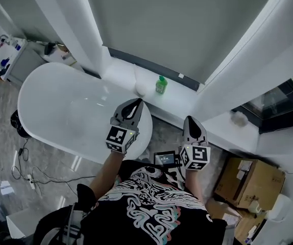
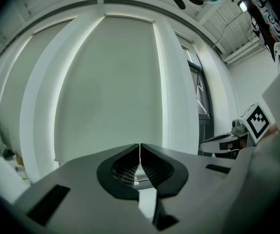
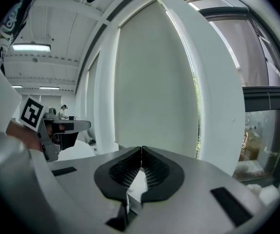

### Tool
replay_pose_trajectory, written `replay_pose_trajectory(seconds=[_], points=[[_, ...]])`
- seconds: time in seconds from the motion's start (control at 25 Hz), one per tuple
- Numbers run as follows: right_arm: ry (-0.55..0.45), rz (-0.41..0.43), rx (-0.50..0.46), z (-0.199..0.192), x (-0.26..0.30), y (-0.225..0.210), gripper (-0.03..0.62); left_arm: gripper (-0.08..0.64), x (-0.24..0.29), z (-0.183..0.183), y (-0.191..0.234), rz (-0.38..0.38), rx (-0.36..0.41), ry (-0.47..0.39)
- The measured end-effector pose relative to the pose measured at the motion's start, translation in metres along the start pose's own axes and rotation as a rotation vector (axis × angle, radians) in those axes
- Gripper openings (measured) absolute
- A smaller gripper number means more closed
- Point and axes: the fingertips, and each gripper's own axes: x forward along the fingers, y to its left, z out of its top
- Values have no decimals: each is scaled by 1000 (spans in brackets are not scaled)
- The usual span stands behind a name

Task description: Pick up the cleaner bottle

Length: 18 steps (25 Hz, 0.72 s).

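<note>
My left gripper (image 1: 135, 103) clenched on nothing above the bathtub (image 1: 44, 106) end, my right gripper (image 1: 191, 120) clenched empty, green cleaner bottle (image 1: 161, 85) upright on the window ledge (image 1: 187, 98), apart from both.

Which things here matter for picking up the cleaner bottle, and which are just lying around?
For the job: small green plastic cleaner bottle on the white window ledge; left gripper and right gripper, jaws shut, empty.
Lying about: white oval bathtub; white round object beside the bottle; brown cardboard boxes.
</note>
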Motion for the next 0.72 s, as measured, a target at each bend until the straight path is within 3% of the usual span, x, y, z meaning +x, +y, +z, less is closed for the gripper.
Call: replay_pose_trajectory(seconds=[0.36,0.72], points=[[4,-14,-13,9,39,11,28,21,16,-5,53,27,-20,-9],[14,-32,-14,14,55,10,28,21,29,-4,67,16,-37,-16]])
